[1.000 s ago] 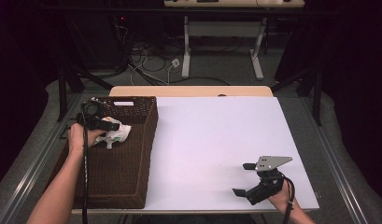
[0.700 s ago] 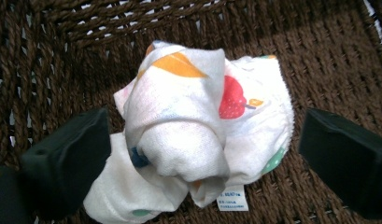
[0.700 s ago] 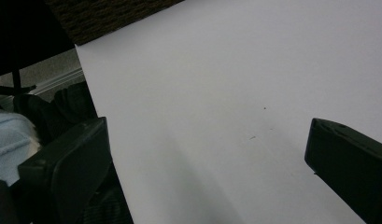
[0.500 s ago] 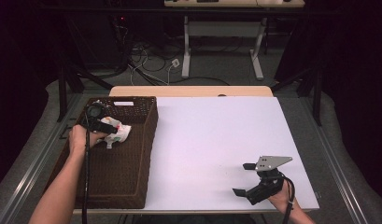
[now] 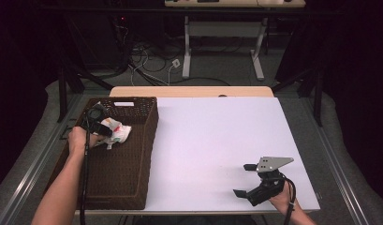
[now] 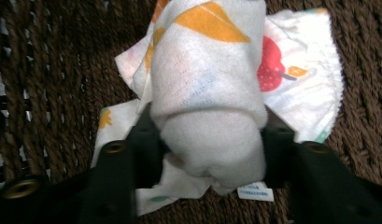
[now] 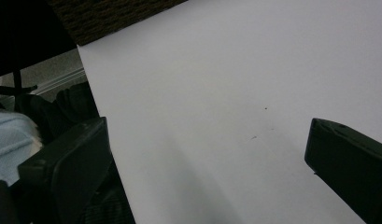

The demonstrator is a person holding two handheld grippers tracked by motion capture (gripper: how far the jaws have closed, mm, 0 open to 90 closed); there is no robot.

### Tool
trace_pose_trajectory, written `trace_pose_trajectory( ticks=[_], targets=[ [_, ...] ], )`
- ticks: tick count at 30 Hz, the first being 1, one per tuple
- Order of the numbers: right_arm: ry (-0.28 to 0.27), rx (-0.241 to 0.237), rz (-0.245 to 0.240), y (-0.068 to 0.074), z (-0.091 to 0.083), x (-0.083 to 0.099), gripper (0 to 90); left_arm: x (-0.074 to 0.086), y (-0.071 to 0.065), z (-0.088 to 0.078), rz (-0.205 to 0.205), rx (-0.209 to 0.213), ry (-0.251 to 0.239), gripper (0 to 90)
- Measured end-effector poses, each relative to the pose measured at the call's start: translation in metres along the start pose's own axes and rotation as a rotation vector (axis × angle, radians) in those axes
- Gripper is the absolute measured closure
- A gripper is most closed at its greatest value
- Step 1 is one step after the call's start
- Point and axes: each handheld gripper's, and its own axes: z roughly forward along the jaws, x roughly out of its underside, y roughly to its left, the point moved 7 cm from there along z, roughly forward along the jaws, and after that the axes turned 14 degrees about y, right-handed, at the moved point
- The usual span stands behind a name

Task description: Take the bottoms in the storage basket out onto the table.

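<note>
Left tool [image 5: 106, 130] down inside brown wicker basket [image 5: 133, 183], toward basket's far end, jaws just closed in and now pinching a bunched fold of white printed cloth [image 5: 118, 132]. Seen close in left gripper view: left tool [image 6: 209, 144] clamped on both sides of a rounded roll of cloth [image 6: 212, 88], black jaws pressing into the fabric from left and right. Cloth white with orange leaf shapes and a red apple print, a small label at its lower edge; loose corners spread flat on basket's woven floor [image 6: 53, 70] around the pinched roll. Held by a hand [image 5: 77, 139] resting at basket's left rim, forearm entering from the bottom edge, black cable trailing back along the arm.

Right tool [image 5: 251, 185] well apart from basket, near the front right corner of white tabletop [image 5: 217, 140], jaws standing wide with nothing between them, grey three-cornered plate on top. In right gripper view: right tool [image 7: 202, 154] hovering low over bare white tabletop [image 7: 216, 84], two black jaws far apart at either side, a corner of basket [image 7: 109, 14] at the top left.

Basket set along tabletop's left edge, long side running front to back, holding cloth alone. Pale wooden strip [image 5: 191, 91] showing beyond tabletop's far edge, on basket's far right.
</note>
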Motion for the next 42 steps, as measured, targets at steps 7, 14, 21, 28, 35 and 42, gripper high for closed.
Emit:
trace_pose_trajectory(
  ticks=[7, 14, 21, 28, 35, 42],
  targets=[
    [-0.006, -0.001, 0.002, 0.001, 0.0, -0.001, 0.0, 0.001, -0.003, -0.001, 0.014, 0.017, -0.005, 69.8],
    [-0.006, -0.001, -0.001, 0.0, 0.0, 0.0, 0.1, 0.001, -0.003, -0.004, 0.039, 0.024, -0.021, 74.2],
    [-0.011, 0.0, 0.0, 0.0, 0.0, -0.001, 0.1, 0.002, -0.004, -0.011, 0.039, 0.038, -0.041, 73.9],
    [-0.013, -0.001, 0.003, 0.0, 0.0, -0.001, 0.1, 0.003, -0.009, -0.028, 0.101, 0.028, -0.069, 74.3],
    [-0.014, 0.002, 0.001, 0.0, 0.0, -0.001, 0.1, 0.004, -0.015, -0.041, 0.134, 0.032, -0.099, 74.9],
    [-0.014, 0.003, -0.001, -0.001, -0.001, -0.001, 0.1, 0.005, -0.02, -0.051, 0.19, 0.032, -0.111, 75.0]
  ],
)
